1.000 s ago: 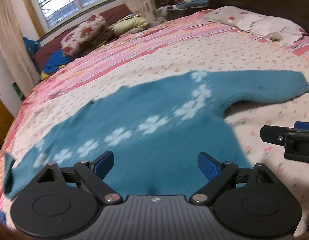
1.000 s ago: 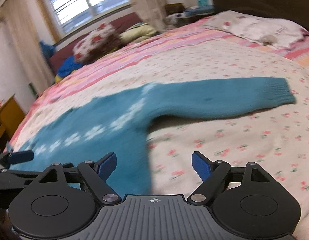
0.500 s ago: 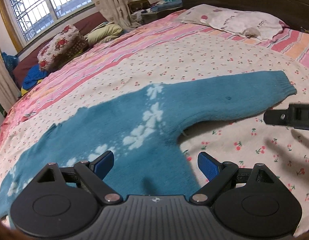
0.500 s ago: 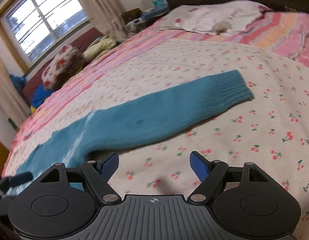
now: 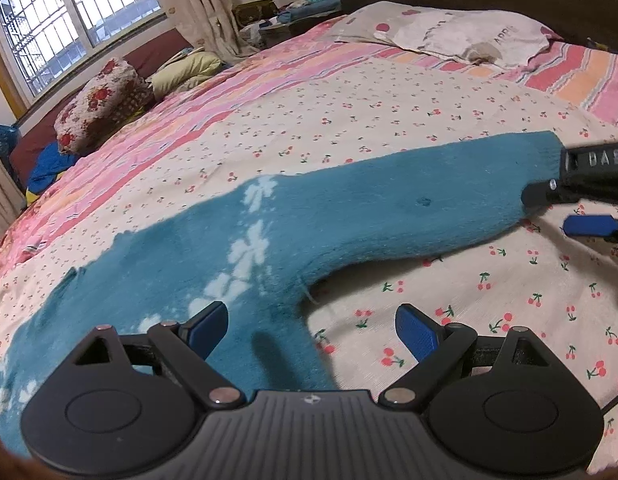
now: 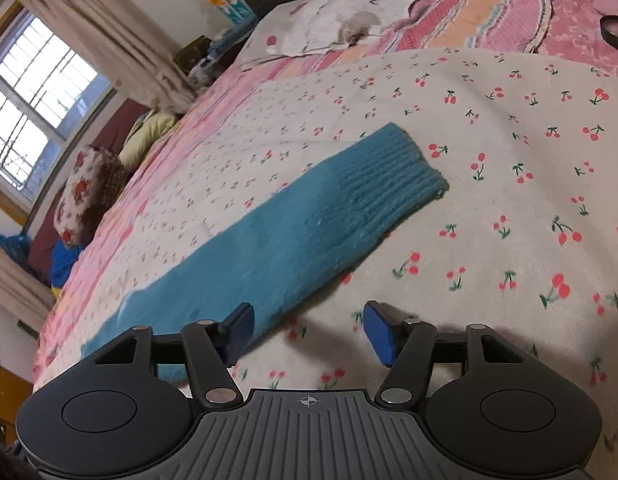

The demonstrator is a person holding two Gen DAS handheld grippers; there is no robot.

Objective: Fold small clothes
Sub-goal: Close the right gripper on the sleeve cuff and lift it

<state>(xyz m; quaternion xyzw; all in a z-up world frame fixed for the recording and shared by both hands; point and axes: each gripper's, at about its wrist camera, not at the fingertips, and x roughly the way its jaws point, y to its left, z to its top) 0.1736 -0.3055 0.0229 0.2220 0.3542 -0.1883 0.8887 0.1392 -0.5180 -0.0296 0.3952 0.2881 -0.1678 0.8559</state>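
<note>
A small teal sweater [image 5: 213, 264] with white flowers lies flat on the cherry-print bedsheet [image 5: 489, 320]. Its right sleeve [image 5: 429, 208] stretches out to the right. My left gripper [image 5: 311, 330] is open and empty, low over the sweater's side near the armpit. My right gripper [image 6: 307, 332] is open and empty over the sleeve [image 6: 293, 240], its left finger above the sleeve's near edge, short of the ribbed cuff [image 6: 389, 172]. It also shows in the left wrist view [image 5: 577, 208] at the sleeve's cuff end.
A pillow [image 5: 457, 36] lies at the head of the bed on a pink striped blanket [image 5: 581, 76]. A floral cushion [image 5: 101, 104] and bedding sit on a bench under the window. A small round dish [image 6: 615, 32] rests on the blanket at far right.
Both grippers have moved to the right along the sweater and lower. The right one went from the armpit out to the sleeve near the cuff. Both stayed open.
</note>
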